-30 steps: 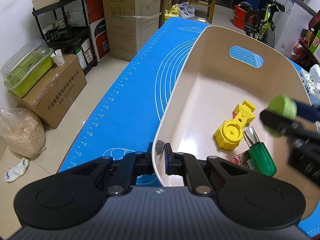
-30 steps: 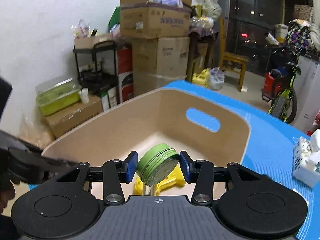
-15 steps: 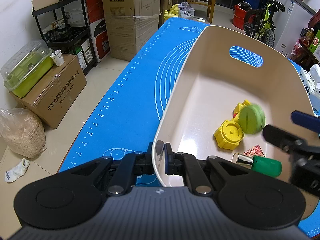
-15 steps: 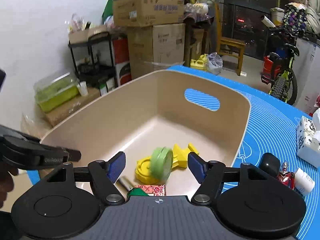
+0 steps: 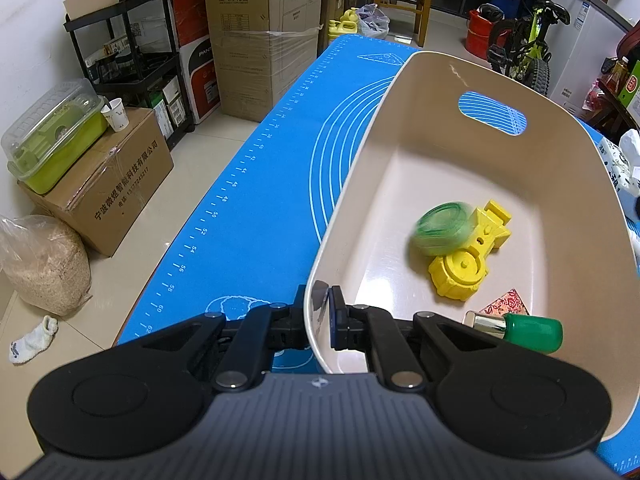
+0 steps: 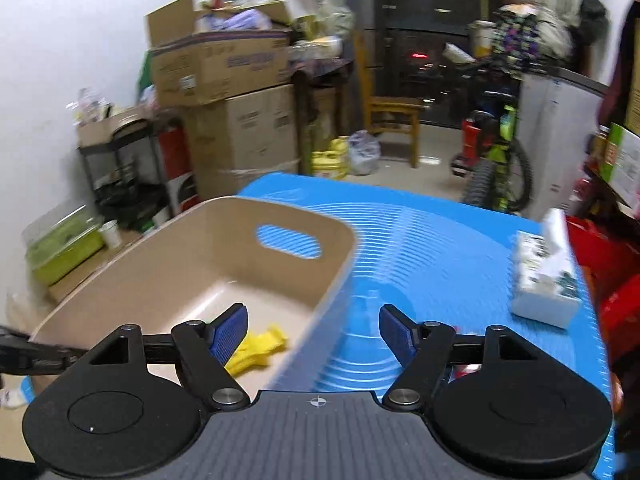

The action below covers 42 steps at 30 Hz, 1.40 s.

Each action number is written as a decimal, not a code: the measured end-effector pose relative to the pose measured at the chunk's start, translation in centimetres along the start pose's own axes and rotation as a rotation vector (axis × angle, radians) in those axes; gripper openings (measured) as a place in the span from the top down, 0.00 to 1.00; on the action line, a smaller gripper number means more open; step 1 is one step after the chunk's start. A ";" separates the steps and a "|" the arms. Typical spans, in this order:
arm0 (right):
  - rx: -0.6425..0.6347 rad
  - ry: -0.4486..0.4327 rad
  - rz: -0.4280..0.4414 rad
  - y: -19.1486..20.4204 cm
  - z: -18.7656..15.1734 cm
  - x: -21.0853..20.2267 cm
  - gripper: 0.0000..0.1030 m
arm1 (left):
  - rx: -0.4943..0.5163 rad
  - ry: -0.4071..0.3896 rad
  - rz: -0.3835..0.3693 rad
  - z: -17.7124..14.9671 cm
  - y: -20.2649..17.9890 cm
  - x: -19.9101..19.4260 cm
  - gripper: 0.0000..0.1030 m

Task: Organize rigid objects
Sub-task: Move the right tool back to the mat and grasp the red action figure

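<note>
Green round metal tin, blurred, lies in the beige plastic bin against the yellow plastic part; likely light, stiff, slippery, best gripped across its rim; left gripper clamps the bin wall, right gripper gapes wide, empty.

Count, both views:
- Beige bin: one, on blue mat, also one.
- Items inside bin: four. One green round tin, blurred; one yellow plastic part; one green-capped bottle; one red patterned packet, partly hidden.
- Handle cutouts visible in bin wall: one.
- Grippers: two. Left gripper; right gripper.
- Tissue box on mat: one.
- Wooden chair: one.
- Bicycle: one.
- Paper cup: one.
- Sock on floor: one.
</note>
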State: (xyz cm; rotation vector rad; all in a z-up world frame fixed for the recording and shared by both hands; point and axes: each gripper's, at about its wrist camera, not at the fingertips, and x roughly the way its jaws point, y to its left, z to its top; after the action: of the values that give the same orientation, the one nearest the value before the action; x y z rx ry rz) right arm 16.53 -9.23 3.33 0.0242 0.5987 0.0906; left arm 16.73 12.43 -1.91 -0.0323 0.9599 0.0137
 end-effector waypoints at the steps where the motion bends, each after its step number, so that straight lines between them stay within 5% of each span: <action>1: 0.003 0.001 -0.019 -0.8 -0.1 0.0 0.25 | 0.000 0.000 0.000 0.0 0.0 0.0 0.89; 18: 0.165 0.167 -0.228 -10.6 -5.5 6.5 0.25 | 0.004 0.001 0.001 -0.1 0.0 -0.1 0.89; 28: 0.155 0.235 -0.238 -10.9 -6.6 9.6 0.31 | 0.006 0.001 -0.001 -0.1 0.0 0.0 0.89; 35: 0.145 0.245 -0.245 -10.5 -6.4 9.8 0.48 | 0.007 0.000 0.001 -0.1 0.0 0.0 0.89; 42: 0.129 0.241 -0.252 -10.2 -7.0 8.6 0.52 | 0.005 0.001 -0.001 0.0 0.0 -0.1 0.89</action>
State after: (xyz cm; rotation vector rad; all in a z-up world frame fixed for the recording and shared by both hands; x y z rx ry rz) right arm 20.43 -18.66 -7.75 0.0633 0.8429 -0.1920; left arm 16.66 12.48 -1.86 -0.0279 0.9613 0.0105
